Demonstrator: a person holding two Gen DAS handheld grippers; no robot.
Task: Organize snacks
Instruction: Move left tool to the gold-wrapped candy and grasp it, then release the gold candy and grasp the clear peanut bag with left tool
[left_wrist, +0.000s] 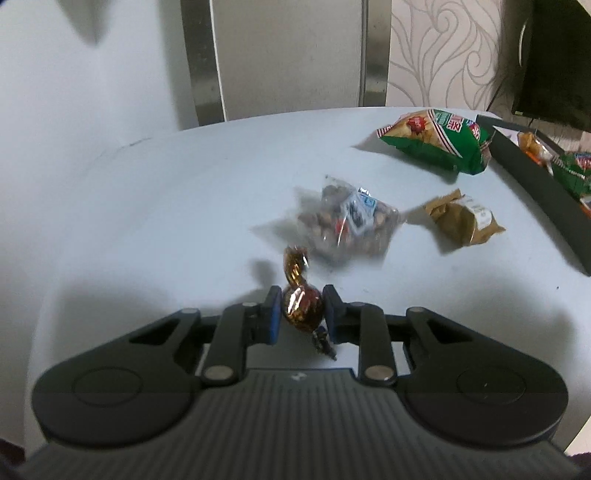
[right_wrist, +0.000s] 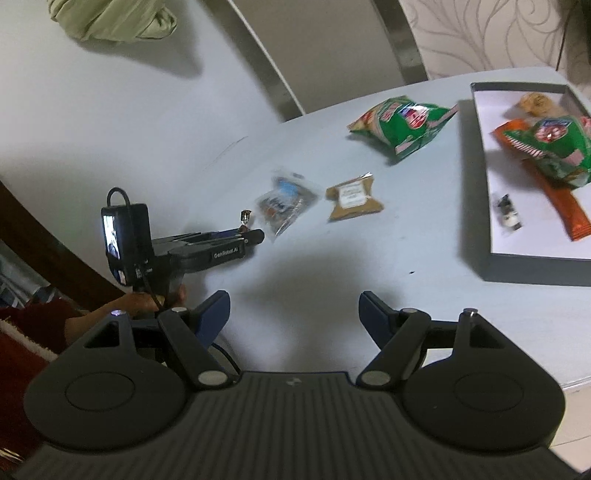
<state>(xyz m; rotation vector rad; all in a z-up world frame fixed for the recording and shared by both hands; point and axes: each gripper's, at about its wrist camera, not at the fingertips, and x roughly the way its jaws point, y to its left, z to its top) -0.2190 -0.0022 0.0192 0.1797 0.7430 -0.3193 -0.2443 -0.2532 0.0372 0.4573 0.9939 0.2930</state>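
A round candy in gold-brown foil (left_wrist: 302, 306) sits between the blue pads of my left gripper (left_wrist: 301, 292), which is shut on it just above the pale table (left_wrist: 166, 206); one twisted wrapper end sticks up. From the right wrist view the left gripper (right_wrist: 255, 236) shows side-on with that twist (right_wrist: 245, 216) above it. Beyond lie a clear bag of nuts (left_wrist: 347, 221), a brown packet (left_wrist: 463, 218) and a green snack bag (left_wrist: 436, 140). The dark box (right_wrist: 535, 269) at the right holds several snacks. My right gripper (right_wrist: 293, 299) hangs open over bare table.
Inside the box lie a green bag (right_wrist: 557, 147), an orange pack (right_wrist: 565, 210), a small dark candy (right_wrist: 508, 214) and a cookie (right_wrist: 535, 103). A chair back (left_wrist: 288, 55) stands behind the table. A hand (right_wrist: 147, 302) grips the left tool.
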